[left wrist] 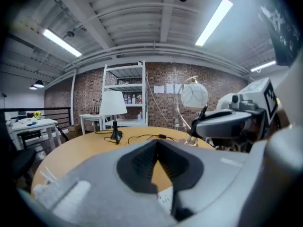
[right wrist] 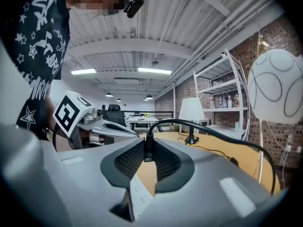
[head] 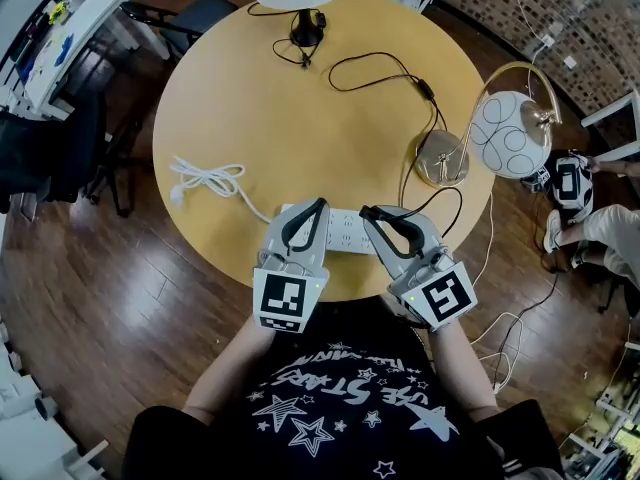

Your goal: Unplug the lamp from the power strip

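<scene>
Head view: the power strip (head: 345, 230) lies on the desk (head: 300, 118), just beneath and between the left gripper (head: 316, 206) and the right gripper (head: 372, 214).

Left gripper view: jaws closed tip to tip, nothing between them; strip directly below.

Right gripper view: jaws narrow, clamped on the black plug (right wrist: 148, 145), which appears clear of the strip beneath; its cord (right wrist: 203, 126) arcs away rightward. Draw the plug straight up without twisting; leave the cord slack.
</scene>
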A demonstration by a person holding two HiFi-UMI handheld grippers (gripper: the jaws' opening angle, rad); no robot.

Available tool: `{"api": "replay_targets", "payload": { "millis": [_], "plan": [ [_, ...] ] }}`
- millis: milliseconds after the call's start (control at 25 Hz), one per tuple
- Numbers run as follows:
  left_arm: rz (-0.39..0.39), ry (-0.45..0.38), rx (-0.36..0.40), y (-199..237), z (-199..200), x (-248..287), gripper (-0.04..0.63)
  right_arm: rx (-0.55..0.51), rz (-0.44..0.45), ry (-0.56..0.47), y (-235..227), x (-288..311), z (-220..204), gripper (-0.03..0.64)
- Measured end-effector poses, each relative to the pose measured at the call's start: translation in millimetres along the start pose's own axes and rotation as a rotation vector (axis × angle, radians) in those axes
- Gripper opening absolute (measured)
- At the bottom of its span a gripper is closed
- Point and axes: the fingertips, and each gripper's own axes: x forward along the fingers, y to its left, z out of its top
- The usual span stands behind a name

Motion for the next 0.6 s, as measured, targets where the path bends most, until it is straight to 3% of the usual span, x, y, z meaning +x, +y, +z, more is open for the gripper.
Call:
{"api": "replay_targets", "payload": {
  "millis": [280, 600],
  "plan": [
    [0.01, -0.108, -0.017, -7, 32, -15, 0.005, -0.013, -0.001, -0.022, 4, -1, 12, 0.058],
    [0.022, -0.11, 0.003, -7, 29, -16, 0.005, -0.004, -0.026, 0.003, 0, 3, -1, 0.057]
  ]
}}
